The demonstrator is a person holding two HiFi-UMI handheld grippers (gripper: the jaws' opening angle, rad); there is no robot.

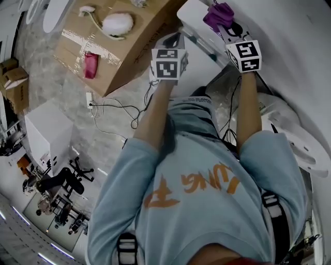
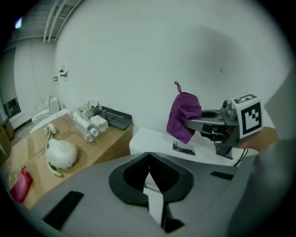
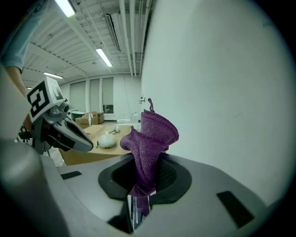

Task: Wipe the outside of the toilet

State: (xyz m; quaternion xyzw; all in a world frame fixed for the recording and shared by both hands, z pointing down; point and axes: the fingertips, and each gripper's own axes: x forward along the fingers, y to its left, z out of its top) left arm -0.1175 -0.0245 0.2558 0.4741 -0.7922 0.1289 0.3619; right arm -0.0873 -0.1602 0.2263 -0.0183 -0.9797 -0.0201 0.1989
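Note:
The white toilet shows in the head view, its tank (image 1: 199,18) ahead of me and its seat (image 1: 297,140) at the right. A purple cloth (image 1: 219,14) hangs over the tank beside the white wall, and my right gripper (image 1: 223,25) is shut on it. In the right gripper view the cloth (image 3: 150,136) stands bunched up out of the jaws. My left gripper (image 1: 175,40) hovers left of the tank, shut and holding nothing. The left gripper view looks over the tank lid (image 2: 155,141) at the cloth (image 2: 183,115) and the right gripper (image 2: 189,123).
A big cardboard box (image 1: 116,44) stands left of the toilet, carrying a white fluffy duster (image 1: 117,23) and a pink item (image 1: 90,64). Cables (image 1: 121,111) trail on the floor below it. A white cabinet (image 1: 46,132) stands further left. The wall (image 1: 289,36) runs close along the right.

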